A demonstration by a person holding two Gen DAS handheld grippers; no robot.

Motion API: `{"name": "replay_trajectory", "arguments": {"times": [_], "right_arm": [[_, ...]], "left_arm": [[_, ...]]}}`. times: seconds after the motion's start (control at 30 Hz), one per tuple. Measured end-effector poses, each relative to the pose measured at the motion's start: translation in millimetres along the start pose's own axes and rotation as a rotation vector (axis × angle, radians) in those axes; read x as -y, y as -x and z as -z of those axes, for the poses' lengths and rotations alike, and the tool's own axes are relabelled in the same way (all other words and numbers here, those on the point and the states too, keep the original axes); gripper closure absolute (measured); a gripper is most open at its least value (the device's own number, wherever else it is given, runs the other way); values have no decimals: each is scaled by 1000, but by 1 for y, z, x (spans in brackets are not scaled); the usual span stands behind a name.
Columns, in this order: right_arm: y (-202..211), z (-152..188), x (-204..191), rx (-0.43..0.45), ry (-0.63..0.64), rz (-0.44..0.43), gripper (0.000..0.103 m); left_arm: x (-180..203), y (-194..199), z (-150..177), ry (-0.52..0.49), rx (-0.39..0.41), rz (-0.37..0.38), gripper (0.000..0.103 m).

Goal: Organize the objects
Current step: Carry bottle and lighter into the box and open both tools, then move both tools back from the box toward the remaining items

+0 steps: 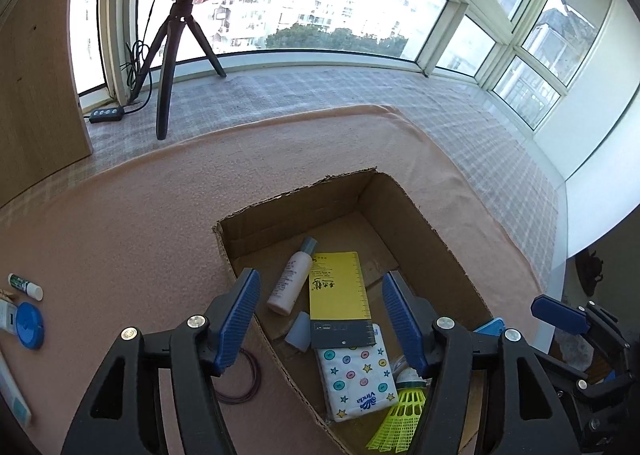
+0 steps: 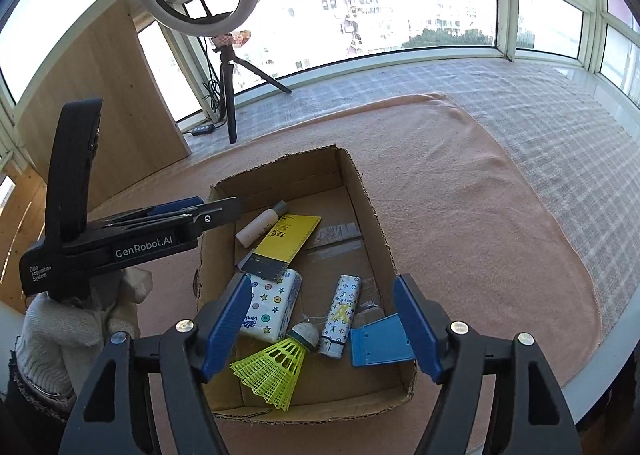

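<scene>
An open cardboard box [image 1: 416, 215] [image 2: 372, 207] sits on a pink cloth. Inside lie a white bottle [image 1: 290, 279] [image 2: 260, 225], a yellow ruler card [image 1: 340, 287] [image 2: 286, 239], a tissue pack [image 1: 354, 379] [image 2: 272, 303], a yellow shuttlecock [image 1: 402, 415] [image 2: 276, 367], a patterned lighter [image 2: 342, 315] and a blue plastic piece [image 2: 380, 343]. My left gripper [image 1: 320, 323] is open and empty above the box's left side. My right gripper [image 2: 324, 327] is open and empty above the box's near end.
On the cloth left of the box lie a thin hair band [image 1: 244, 379], a blue round tape measure [image 1: 30, 325], a green-and-white tube [image 1: 26, 286] and a white object at the frame's edge. A ring light on a tripod [image 2: 228, 95] and a wooden board [image 2: 108, 95] stand by the window.
</scene>
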State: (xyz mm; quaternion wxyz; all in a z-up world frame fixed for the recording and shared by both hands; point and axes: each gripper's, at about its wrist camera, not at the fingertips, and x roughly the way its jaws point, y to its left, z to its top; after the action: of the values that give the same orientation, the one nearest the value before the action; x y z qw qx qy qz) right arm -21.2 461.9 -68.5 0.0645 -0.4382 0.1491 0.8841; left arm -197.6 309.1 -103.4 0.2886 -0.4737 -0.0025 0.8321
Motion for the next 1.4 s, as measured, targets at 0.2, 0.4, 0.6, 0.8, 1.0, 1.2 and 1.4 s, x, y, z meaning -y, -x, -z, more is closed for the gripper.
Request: {"name": "replay_trajectory", "arguments": {"times": [0.2, 0.4, 0.6, 0.8, 1.0, 1.2, 1.4], "right_arm": [[-1, 1, -11, -3, 10, -22, 33], [-6, 1, -26, -24, 18, -64, 33], [-13, 1, -52, -47, 49, -98, 33], [-22, 2, -82, -72, 82, -134, 33], [-35, 5, -106, -104, 105, -163, 34], [-49, 0, -131, -132, 143, -188, 34], [-64, -18, -161, -146, 169, -223, 34]], "left_arm": [[-18, 16, 6, 33, 12, -17, 36], [-43, 35, 19, 63, 18, -52, 36], [-77, 56, 30, 104, 22, -102, 36], [-132, 75, 37, 162, 7, -186, 36], [-212, 90, 34, 253, -19, -278, 36], [-292, 98, 25, 338, -43, -375, 36], [-355, 93, 16, 437, -66, -382, 36]]}}
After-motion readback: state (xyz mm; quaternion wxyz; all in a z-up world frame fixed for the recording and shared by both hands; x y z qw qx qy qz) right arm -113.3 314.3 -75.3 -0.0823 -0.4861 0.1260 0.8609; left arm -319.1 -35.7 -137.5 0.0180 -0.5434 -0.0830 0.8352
